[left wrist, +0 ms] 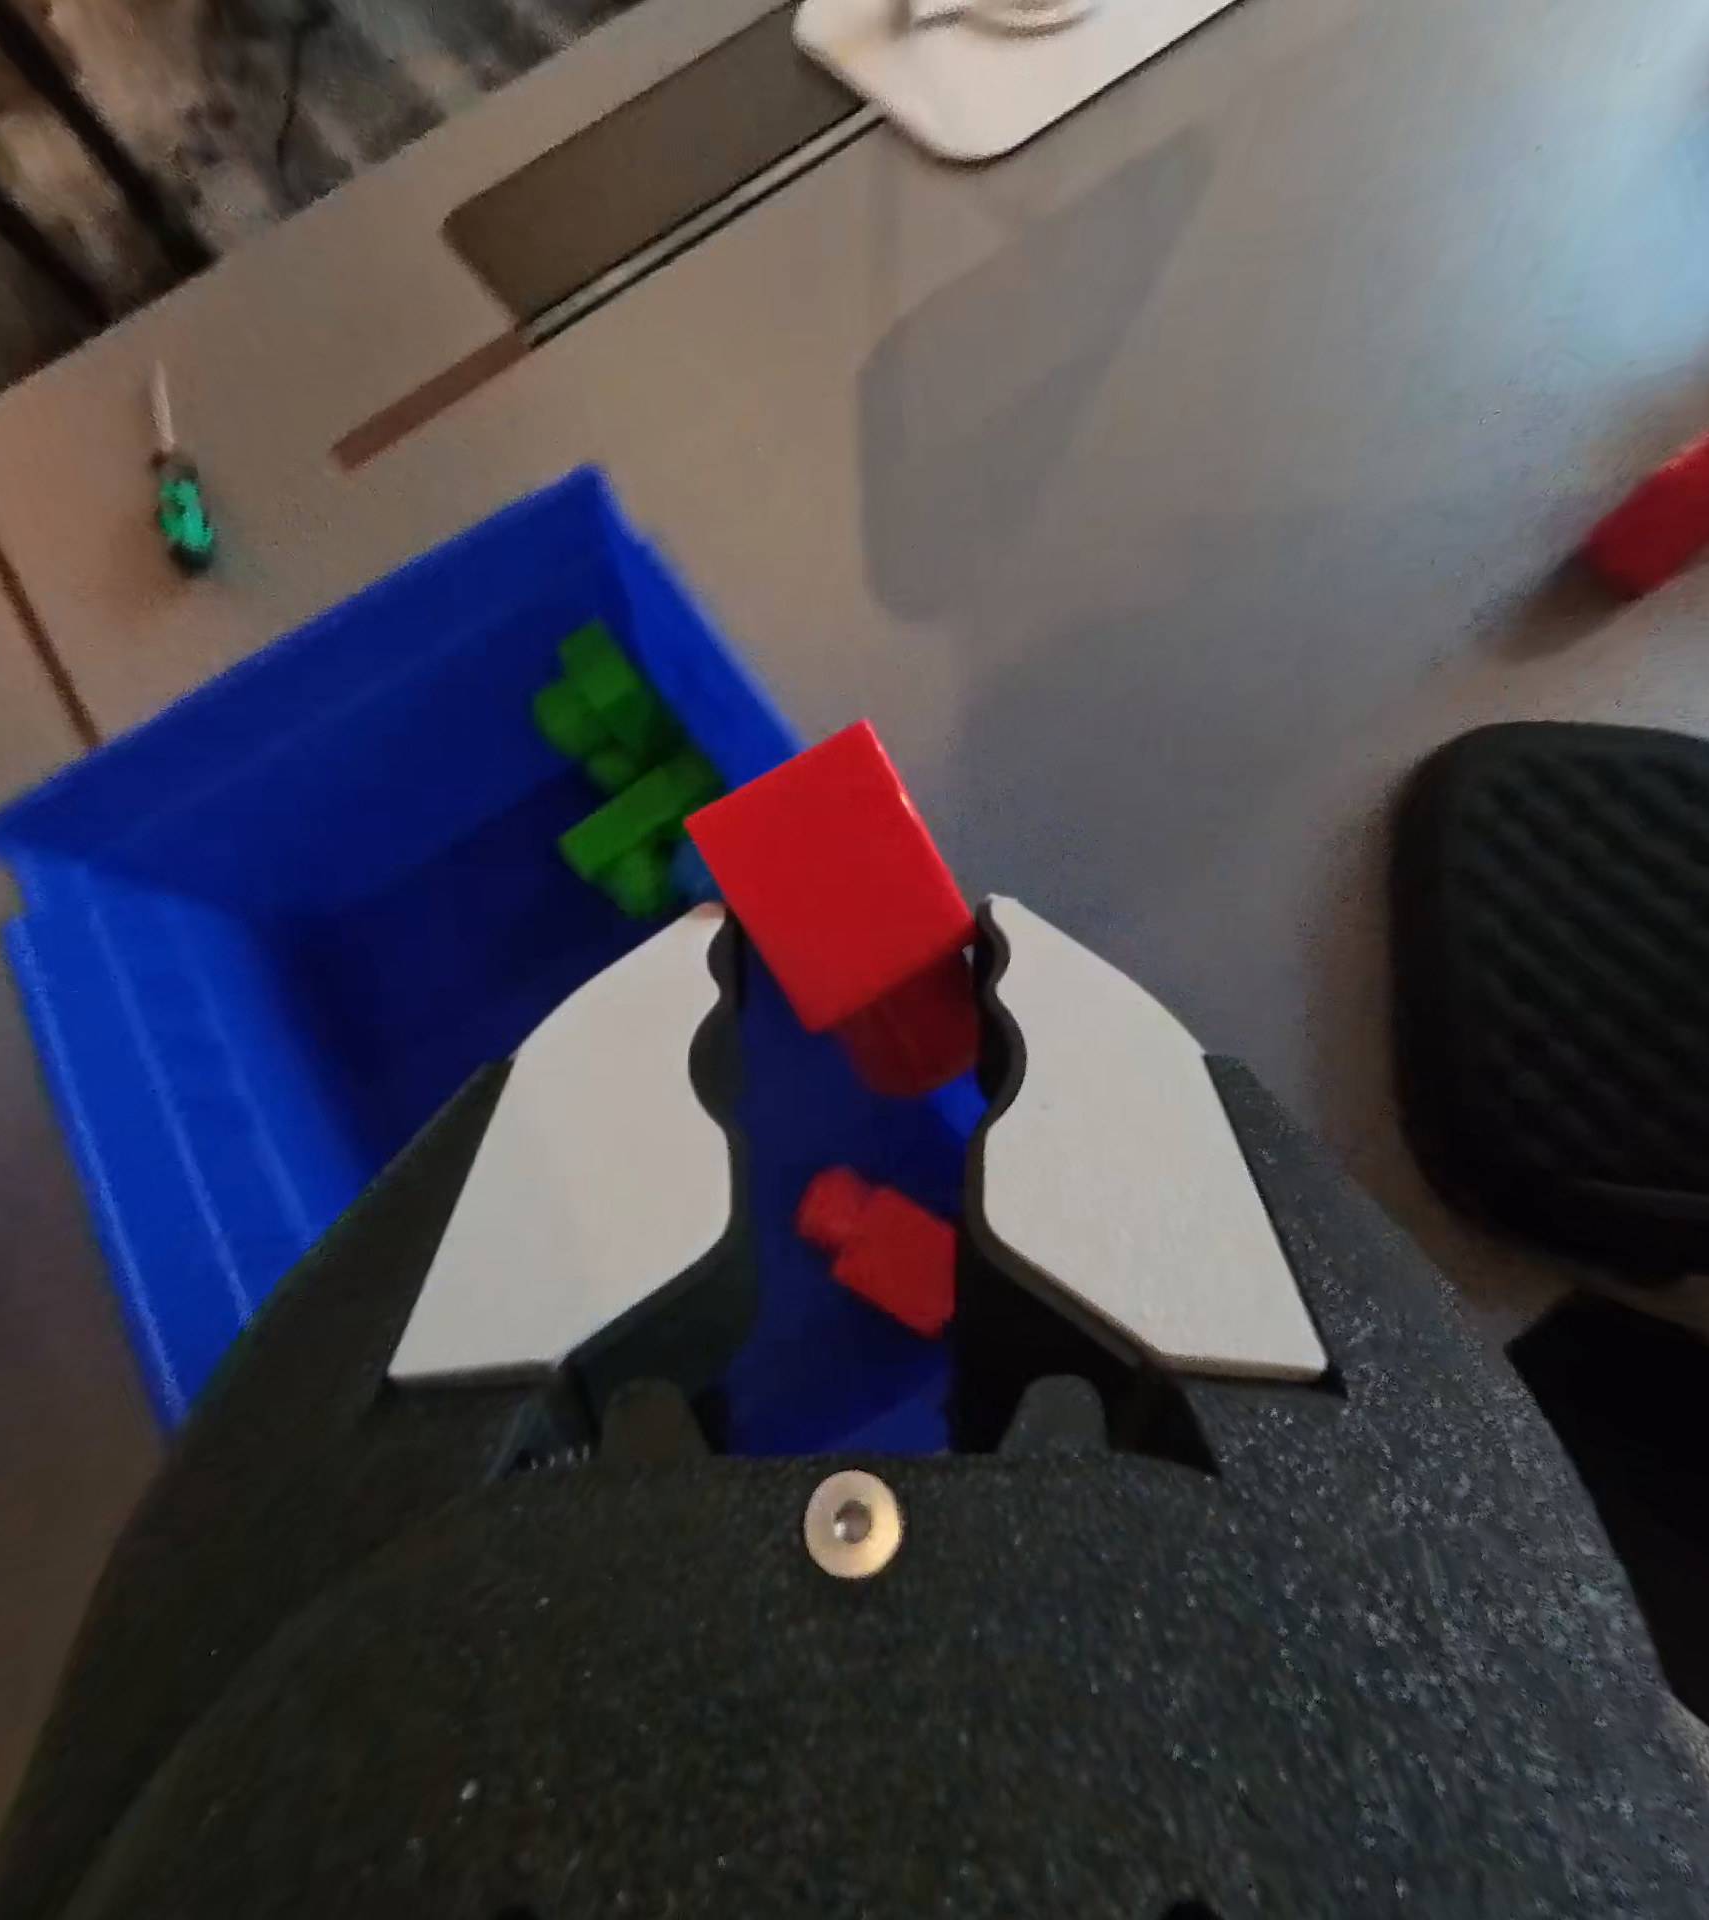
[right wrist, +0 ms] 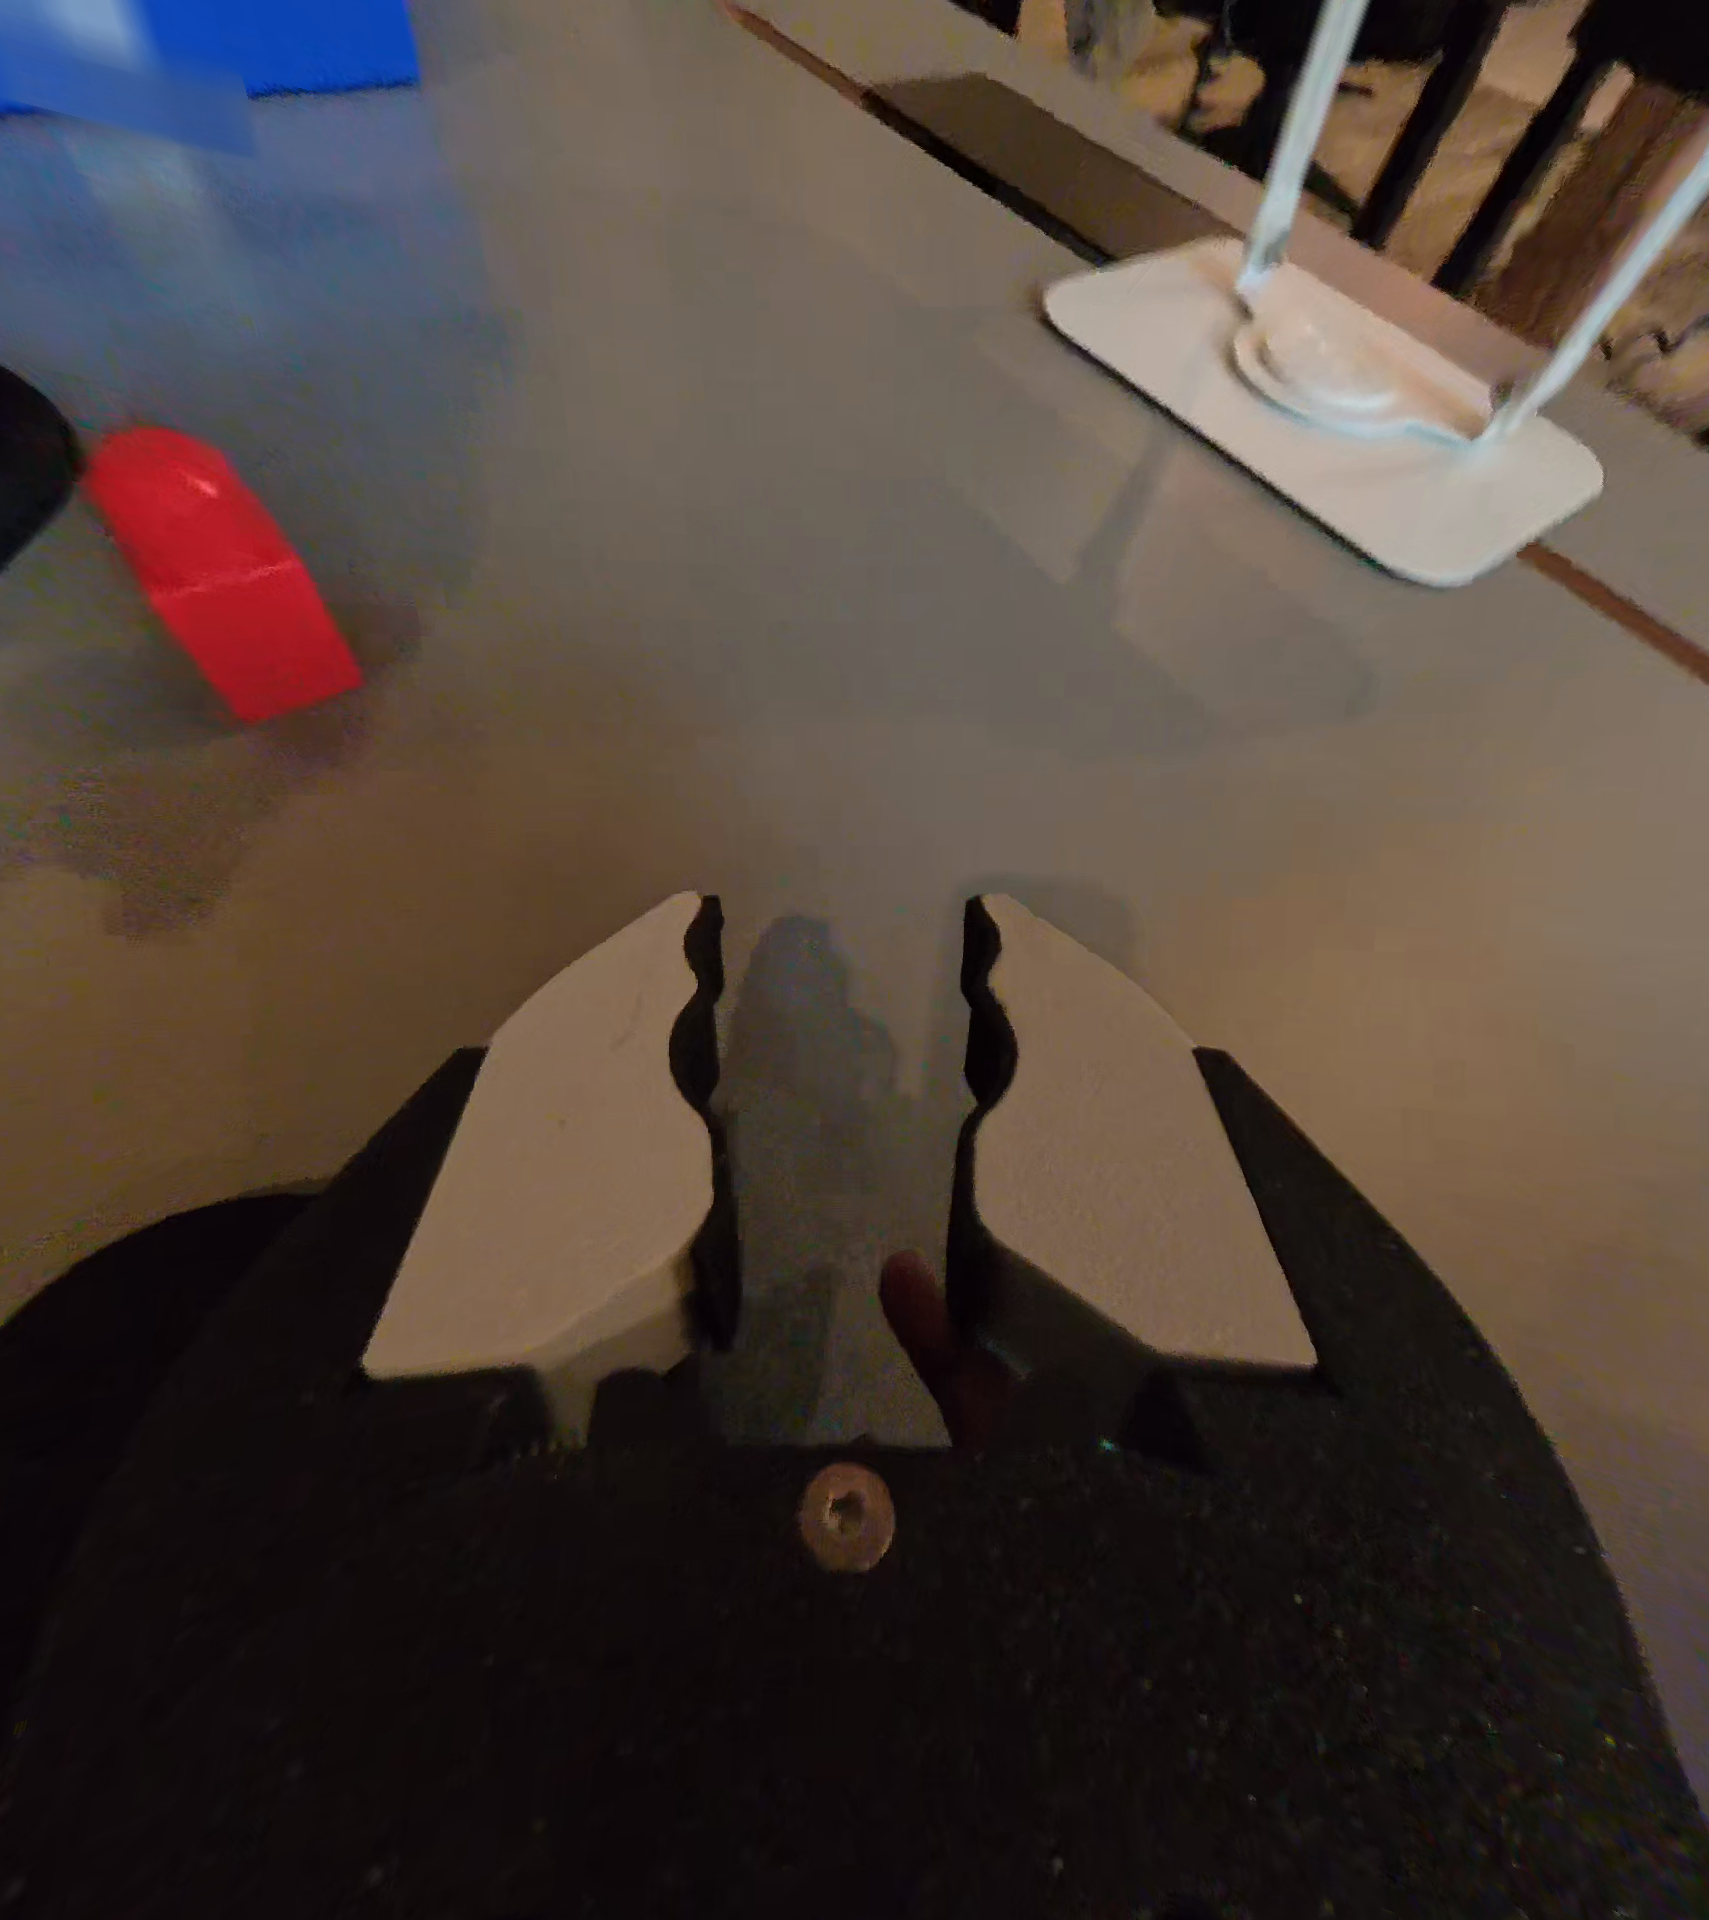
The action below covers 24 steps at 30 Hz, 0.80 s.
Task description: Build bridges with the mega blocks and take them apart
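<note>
Mega blocks are going back in the bin — the left gripper [left wrist: 850, 920], hovering over the blue plastic bin [left wrist: 330, 935] near the desk's [left wrist: 1141, 468] left edge, is pinching a glossy red cube block [left wrist: 829, 873] by its stud, so spreading should wait until it's centred, while the right gripper [right wrist: 842, 914] is idling, spread and empty.

Both grippers, left [left wrist: 848, 920] and right [right wrist: 842, 914], have speckled black bodies. Pale grey jaws with wavy black inner edges. One silver screw sits centred.

- Red blocks: three — one between the fingers [left wrist: 829, 883], one in the bin [left wrist: 881, 1247], one on the table [left wrist: 1702, 509].
- Green blocks [left wrist: 621, 769]: a blurred cluster, count unclear.
- Blue bin [left wrist: 206, 997]: one.
- Screwdriver [left wrist: 180, 499]: one.
- Grippers: two — left gripper [left wrist: 850, 925], right gripper [right wrist: 842, 920].
</note>
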### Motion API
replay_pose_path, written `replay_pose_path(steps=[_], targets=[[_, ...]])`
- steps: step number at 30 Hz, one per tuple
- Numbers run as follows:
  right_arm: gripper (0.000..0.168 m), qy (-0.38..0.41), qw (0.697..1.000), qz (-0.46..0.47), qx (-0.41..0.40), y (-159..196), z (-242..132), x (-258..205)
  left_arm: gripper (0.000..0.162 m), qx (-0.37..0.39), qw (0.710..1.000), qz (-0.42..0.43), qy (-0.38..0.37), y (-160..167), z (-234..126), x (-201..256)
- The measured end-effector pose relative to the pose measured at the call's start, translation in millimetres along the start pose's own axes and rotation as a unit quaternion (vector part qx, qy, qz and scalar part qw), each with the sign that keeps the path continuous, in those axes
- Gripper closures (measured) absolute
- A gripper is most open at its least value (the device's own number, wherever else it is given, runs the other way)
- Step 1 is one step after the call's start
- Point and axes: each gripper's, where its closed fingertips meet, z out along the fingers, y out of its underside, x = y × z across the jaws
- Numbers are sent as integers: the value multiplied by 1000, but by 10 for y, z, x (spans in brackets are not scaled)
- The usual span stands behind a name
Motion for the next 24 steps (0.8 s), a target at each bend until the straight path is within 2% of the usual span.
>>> replay_pose_path(steps=[6, 15, 18, 24], targets=[[119, -80, 990, -114, 33, -612, -116, -517, 120, -2, 991, 108, 75, -461, 99, 799], [113, -243, 933, -231, 131, -1782, -228, -1549, 120, -13, 940, 281, 190, -971, 300, 2177], [111, -289, 914, -245, 142, -1972, -198, -1823, 120, -10, 924, 318, 214, -1080, 321, 2501], [110, -317, 905, -249, 138, -2045, -75, -1937, 120, -9, 900, 361, 244, -1165, 358, 2892]])
